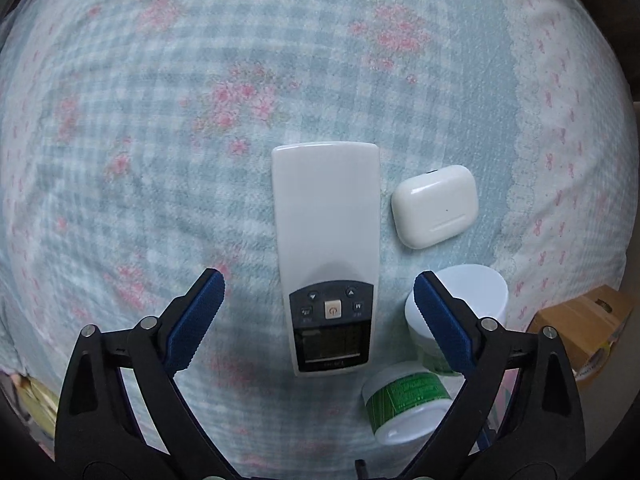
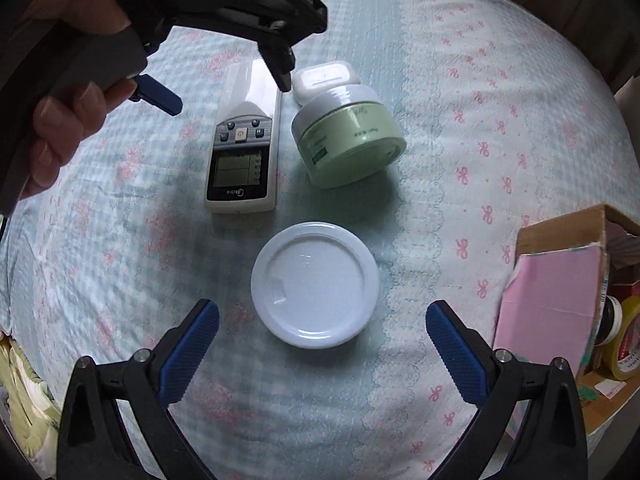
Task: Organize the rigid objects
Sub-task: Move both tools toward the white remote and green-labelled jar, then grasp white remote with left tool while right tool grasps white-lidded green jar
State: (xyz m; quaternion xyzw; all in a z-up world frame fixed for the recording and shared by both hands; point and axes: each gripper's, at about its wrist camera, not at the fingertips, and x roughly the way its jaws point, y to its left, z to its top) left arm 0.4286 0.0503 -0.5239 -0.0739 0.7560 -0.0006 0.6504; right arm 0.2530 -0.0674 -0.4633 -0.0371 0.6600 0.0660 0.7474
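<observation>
A white remote control (image 1: 326,216) lies face up on the bedspread, its screen end towards me. My left gripper (image 1: 318,280) hangs open straight above it, one blue pad on each side and neither touching it. To its right are a white earbud case (image 1: 435,211), a pale green jar (image 1: 476,292) and a green-labelled jar (image 1: 404,400). In the right wrist view my right gripper (image 2: 322,308) stands open over the round white lid (image 2: 316,284) of a jar. Beyond it are the remote (image 2: 242,152), the pale green jar (image 2: 348,140) tilted on its side, the earbud case (image 2: 324,76) and the left gripper (image 2: 228,92).
Everything lies on a soft blue-checked bedspread (image 1: 160,160) with pink flowers. A cardboard box (image 2: 560,240) holding a pink board and tape rolls (image 2: 624,344) stands at the bed's right edge. A person's hand (image 2: 68,128) grips the left tool at upper left.
</observation>
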